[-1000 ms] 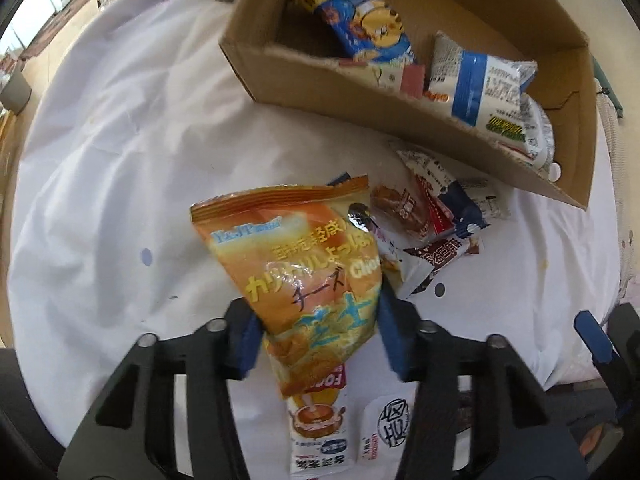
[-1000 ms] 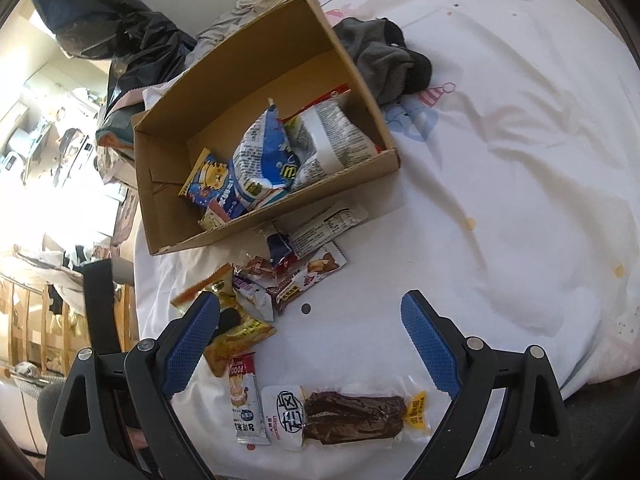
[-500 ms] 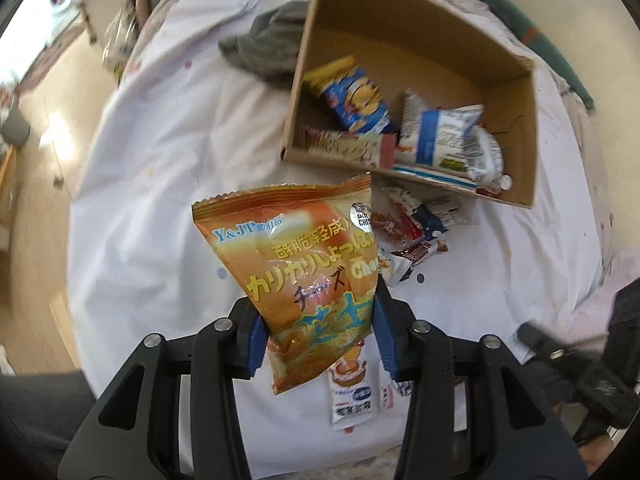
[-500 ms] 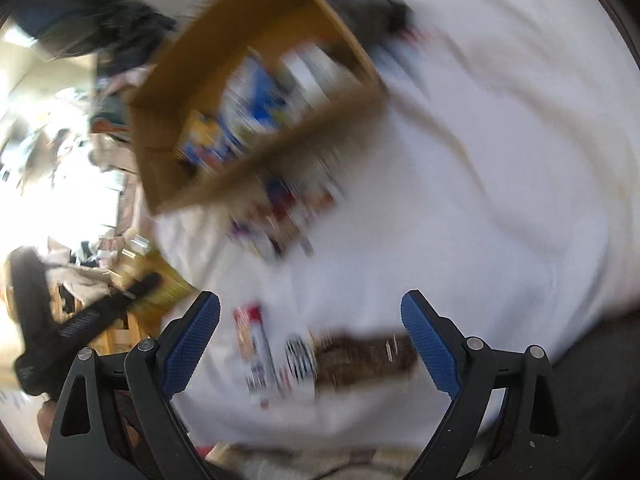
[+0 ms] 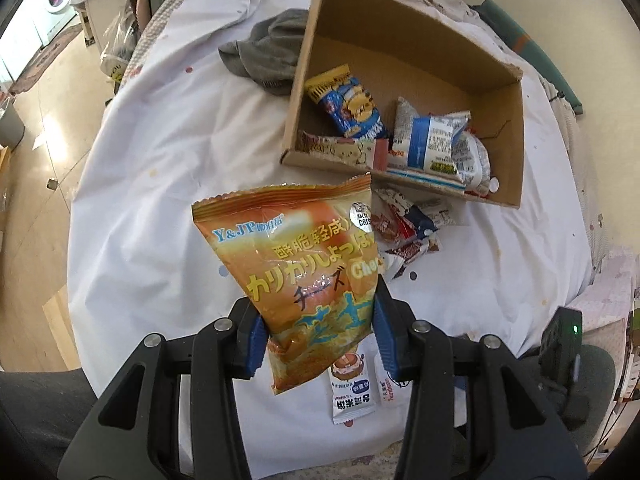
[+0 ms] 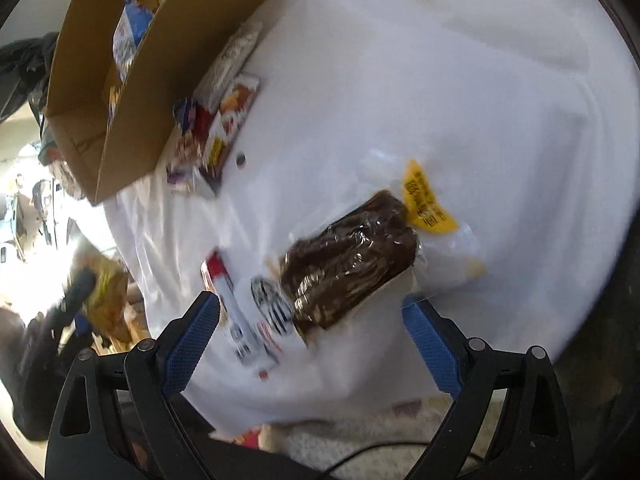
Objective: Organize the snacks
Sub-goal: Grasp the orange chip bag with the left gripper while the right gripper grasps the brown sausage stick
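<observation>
One orange crinkly snack bag (image 5: 296, 264) printed "Y&JP" hangs pinched in the left tool (image 5: 318, 336), the brown cardboard box (image 5: 516, 120) at one o'clock. Right tool (image 6: 312, 336) spread above a clear-wrapped brown cake (image 6: 348, 264) on the white-sheeted bed (image 6: 440, 80).

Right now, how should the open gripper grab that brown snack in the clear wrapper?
Probably across the middle of the brown snack, coming from above. It lies flat on the white cloth, long and narrow, so the right gripper should close across its short width.
</observation>
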{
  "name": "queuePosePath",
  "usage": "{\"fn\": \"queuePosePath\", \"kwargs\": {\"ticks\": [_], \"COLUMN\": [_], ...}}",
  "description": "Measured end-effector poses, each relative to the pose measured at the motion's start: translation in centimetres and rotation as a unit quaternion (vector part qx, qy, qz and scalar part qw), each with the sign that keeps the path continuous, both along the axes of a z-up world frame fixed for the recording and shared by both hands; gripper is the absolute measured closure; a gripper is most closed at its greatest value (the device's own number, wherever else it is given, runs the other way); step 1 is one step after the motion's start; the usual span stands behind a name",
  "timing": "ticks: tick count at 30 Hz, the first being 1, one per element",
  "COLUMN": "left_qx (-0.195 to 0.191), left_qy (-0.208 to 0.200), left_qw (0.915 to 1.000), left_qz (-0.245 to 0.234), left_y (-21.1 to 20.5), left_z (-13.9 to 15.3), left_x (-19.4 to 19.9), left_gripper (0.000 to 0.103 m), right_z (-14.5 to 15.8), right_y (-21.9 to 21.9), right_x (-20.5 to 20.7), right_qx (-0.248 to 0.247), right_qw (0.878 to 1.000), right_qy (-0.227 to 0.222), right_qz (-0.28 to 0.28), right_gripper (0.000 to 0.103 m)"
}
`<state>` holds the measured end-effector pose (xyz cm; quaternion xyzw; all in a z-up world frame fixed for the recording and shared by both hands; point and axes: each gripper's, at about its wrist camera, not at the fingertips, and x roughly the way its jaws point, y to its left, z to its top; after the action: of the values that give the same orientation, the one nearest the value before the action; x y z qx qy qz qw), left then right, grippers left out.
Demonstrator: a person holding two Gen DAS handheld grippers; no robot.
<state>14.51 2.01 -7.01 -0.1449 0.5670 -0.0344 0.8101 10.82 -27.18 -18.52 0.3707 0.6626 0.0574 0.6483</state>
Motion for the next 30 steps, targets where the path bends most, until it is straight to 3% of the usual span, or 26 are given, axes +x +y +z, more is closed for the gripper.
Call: {"fn": "queuePosePath", "kwargs": {"ticks": [6, 10, 13, 19, 25, 26, 27, 30], "left_qx": [-0.023, -0.025, -0.029, -0.033, -0.029, -0.027, -0.026, -0.025], "left_qy": [0.002, -0.004, -0.003, -0.001, 0.000, 0.000, 0.000, 0.002], "left_qw": [0.9992, 0.9989, 0.9985, 0.9984, 0.9989, 0.9990, 0.9990, 0.9988], "left_qz": [0.033, 0.041, 0.047, 0.046, 0.037, 0.036, 0.037, 0.042], "left_y": [1.7, 2.1, 2.4, 2.2, 1.6, 1.6, 1.6, 1.9], "left_z": [0.1, 0.3, 0.3, 0.2, 0.0, 0.0, 0.0, -0.1], "left_x": [-0.2, -0.1, -0.1, -0.1, 0.0, 0.0, 0.0, 0.1], "left_gripper": [0.062, 0.062, 0.062, 0.062, 0.062, 0.062, 0.062, 0.062], "right_z": [1.0, 0.9, 1.3, 0.5, -0.5, -0.5, -0.3, 0.6], "right_y": [-0.6, -0.2, 1.5, 6.4, 9.6, 9.8, 10.1, 10.3], "right_x": [3.1, 5.8, 6.6, 5.7, 5.2, 5.1, 4.9, 4.7], "right_qx": [0.001, -0.002, -0.059, -0.209, -0.295, -0.299, -0.304, -0.295], "right_qw": [0.999, 0.999, 0.996, 0.965, 0.935, 0.932, 0.928, 0.931], "right_qy": [-0.051, -0.049, -0.049, -0.054, -0.079, -0.085, -0.092, -0.099], "right_qz": [-0.017, -0.005, 0.045, 0.147, 0.181, 0.186, 0.193, 0.193], "right_gripper": [0.009, 0.009, 0.009, 0.009, 0.008, 0.012, 0.023, 0.043]}}
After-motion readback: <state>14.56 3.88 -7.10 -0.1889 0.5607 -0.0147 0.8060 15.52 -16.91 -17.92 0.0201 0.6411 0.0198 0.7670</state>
